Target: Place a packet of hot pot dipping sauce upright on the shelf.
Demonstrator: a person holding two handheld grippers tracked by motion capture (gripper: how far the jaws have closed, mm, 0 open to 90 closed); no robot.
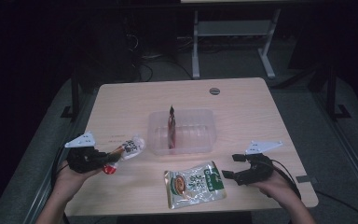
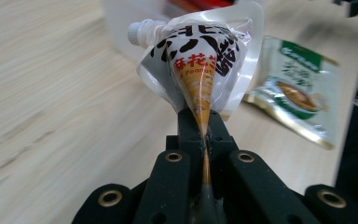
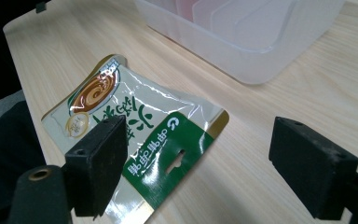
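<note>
Black jaws of the left gripper (image 2: 204, 140) are pinched tight on the thin bottom seam of a spouted pouch (image 2: 200, 60), and from that grip the pouch fans out and away, long axis running straight ahead of the jaws toward the clear plastic tub (image 1: 182, 132). Its white capped spout (image 2: 137, 31) sits at the far upper corner, angled off to the left in the left gripper view. The pouch is glossy white film with bold black characters, a red band of lettering and an orange wedge narrowing down into the jaws. In the high view it sits just left of the tub, held by the left gripper (image 1: 103, 158), with a red bit showing under the jaws. Over to the right gripper (image 3: 214, 163): jaws spread wide, nothing between them, hovering over the table (image 1: 242, 100) just front-right of the tub. Under its left jaw lies a flat sachet (image 3: 135, 149), green and silver with a brown swirl picture and white characters, a hang-slot in its green end. That green end points toward the right gripper; the long axis runs across the table in front of the tub. Inside the tub a red packet (image 1: 171, 127) stands upright on edge, thin side toward the person.
</note>
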